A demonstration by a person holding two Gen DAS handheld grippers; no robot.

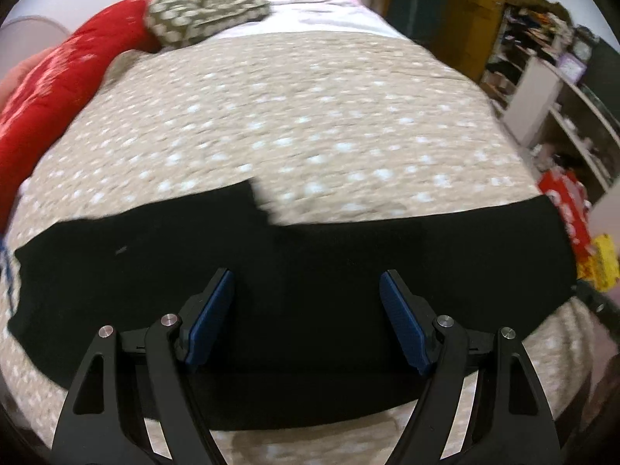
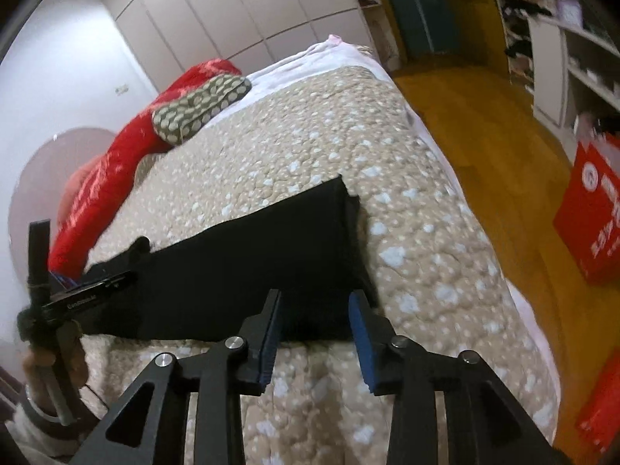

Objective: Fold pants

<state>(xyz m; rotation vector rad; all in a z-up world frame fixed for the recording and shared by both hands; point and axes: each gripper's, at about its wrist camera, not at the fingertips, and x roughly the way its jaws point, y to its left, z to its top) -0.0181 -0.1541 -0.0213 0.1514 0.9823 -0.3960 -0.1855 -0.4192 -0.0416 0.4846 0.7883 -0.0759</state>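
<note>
Blurring frames; black pants (image 1: 310, 271) flat, left gripper (image 1: 306, 286) wide, right gripper (image 2: 316, 302) apart, both empty.

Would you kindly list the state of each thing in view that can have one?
black pants: lying flat across the bed, folded, held by neither gripper
left gripper: open, nothing between its pads
right gripper: open, above the pants' near edge
red quilt: bunched along the bed's far side
spotted pillow: resting against the quilt
</note>
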